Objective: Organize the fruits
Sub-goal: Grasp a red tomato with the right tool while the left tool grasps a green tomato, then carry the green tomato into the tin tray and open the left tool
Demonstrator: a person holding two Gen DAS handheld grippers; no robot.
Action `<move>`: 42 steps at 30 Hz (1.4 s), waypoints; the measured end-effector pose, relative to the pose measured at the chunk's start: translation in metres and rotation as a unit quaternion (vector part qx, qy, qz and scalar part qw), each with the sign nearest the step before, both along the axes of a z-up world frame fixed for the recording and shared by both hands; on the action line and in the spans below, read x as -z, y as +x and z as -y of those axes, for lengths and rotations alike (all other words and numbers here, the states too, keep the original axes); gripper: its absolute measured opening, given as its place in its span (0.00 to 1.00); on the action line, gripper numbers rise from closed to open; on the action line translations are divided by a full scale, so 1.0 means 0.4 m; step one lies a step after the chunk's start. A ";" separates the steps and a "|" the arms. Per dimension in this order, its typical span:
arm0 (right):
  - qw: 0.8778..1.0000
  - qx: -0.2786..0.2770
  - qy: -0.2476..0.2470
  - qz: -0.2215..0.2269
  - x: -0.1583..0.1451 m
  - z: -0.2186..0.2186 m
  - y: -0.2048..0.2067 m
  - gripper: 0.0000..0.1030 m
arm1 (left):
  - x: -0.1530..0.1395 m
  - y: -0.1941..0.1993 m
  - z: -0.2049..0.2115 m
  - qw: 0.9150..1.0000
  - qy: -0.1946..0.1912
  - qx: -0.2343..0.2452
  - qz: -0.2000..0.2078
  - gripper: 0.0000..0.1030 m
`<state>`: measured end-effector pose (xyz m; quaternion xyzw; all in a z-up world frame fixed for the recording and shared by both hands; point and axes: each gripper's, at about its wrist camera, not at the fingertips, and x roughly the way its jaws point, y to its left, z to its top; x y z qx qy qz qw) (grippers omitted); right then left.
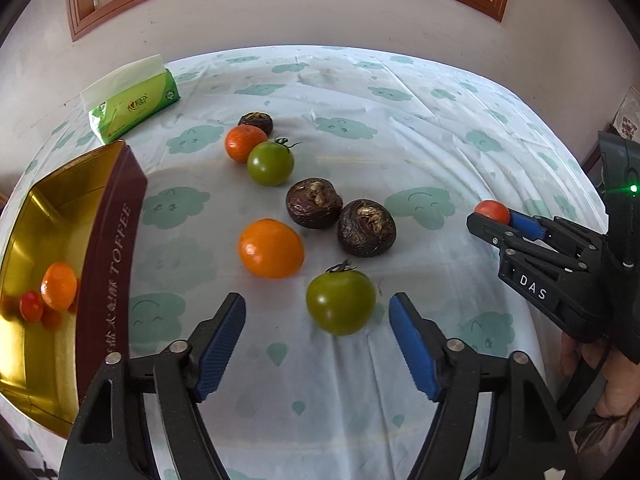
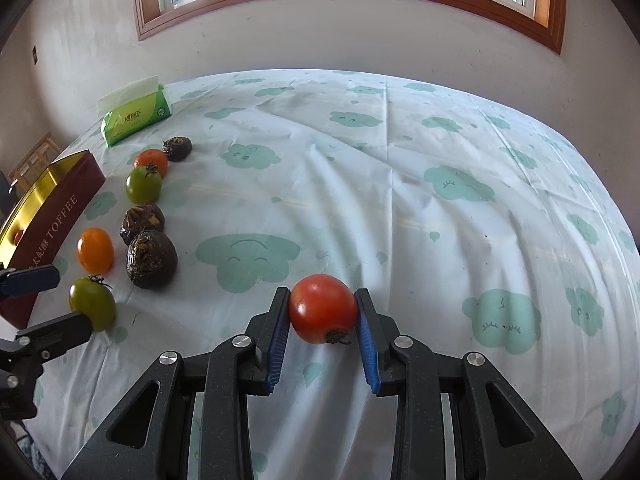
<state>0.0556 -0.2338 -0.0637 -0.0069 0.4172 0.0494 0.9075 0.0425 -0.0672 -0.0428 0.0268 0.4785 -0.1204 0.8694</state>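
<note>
My left gripper (image 1: 318, 304) is open just above the tablecloth, with a green tomato (image 1: 341, 303) lying between its blue pads, nearer the right one and touched by neither. In the right wrist view my right gripper (image 2: 322, 300) is shut on a red tomato (image 2: 323, 308), held clear of the cloth; it also shows at the right edge of the left wrist view as the right gripper (image 1: 490, 220). An open gold toffee tin (image 1: 120, 216) at the left holds an orange (image 1: 59, 286) and a small red tomato (image 1: 31, 305).
Loose on the cloth lie an orange (image 1: 271, 248), two dark brown wrinkled fruits (image 1: 315, 203) (image 1: 367, 228), a second green tomato (image 1: 270, 163), another orange (image 1: 245, 143) and a third dark fruit (image 1: 256, 123). A green tissue pack (image 1: 134, 106) sits behind the tin.
</note>
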 end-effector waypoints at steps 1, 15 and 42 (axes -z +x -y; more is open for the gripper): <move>1.000 0.000 0.001 0.000 0.000 0.000 0.000 0.32 | 0.002 0.003 0.003 1.000 -0.002 0.001 -0.002 0.60; 1.000 0.000 0.005 -0.001 0.000 0.001 0.002 0.32 | 0.029 0.017 0.031 1.000 0.000 0.009 -0.011 0.33; 1.000 0.001 0.005 -0.001 0.001 0.001 0.003 0.32 | -0.089 -0.021 -0.128 0.999 -0.027 -0.039 0.012 0.32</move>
